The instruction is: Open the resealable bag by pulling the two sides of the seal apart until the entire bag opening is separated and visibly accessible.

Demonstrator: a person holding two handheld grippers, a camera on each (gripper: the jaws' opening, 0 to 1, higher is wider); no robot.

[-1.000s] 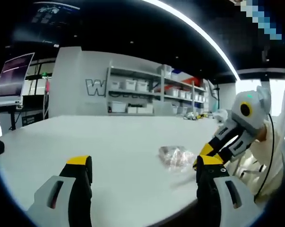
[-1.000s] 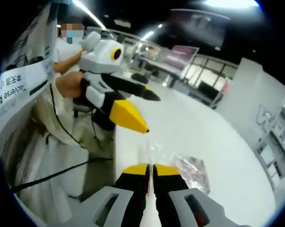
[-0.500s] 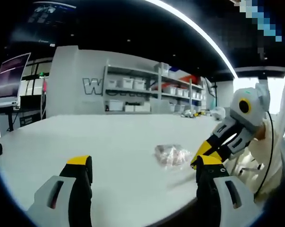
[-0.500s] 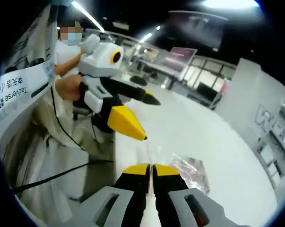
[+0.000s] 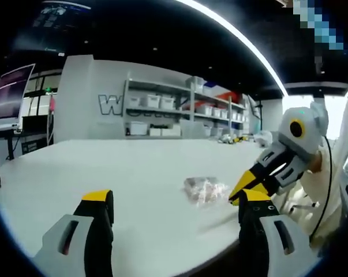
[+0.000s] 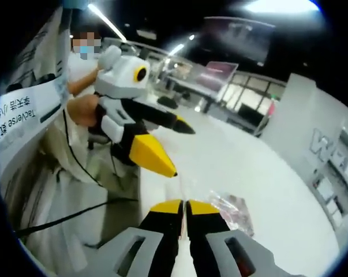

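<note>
Both my grippers are hovering, left gripper [image 5: 176, 208] gaping wide and right gripper [image 6: 186, 208] pinched empty, and I am judging the resealable bag [image 5: 204, 189] light, limp and slippery, best pinched at its seal lips.

white hand-held gripper [image 6: 177, 146] bodies, yellow-tipped black jaws, black cable

Ahead of our left gripper [image 5: 174, 202] we see a crinkly, clear, glossy plastic bag [image 5: 204, 189] on a smooth matt white table [image 5: 104, 167]. Our right gripper [image 6: 186, 205] has hard, smooth yellow-and-black plastic jaws.
</note>
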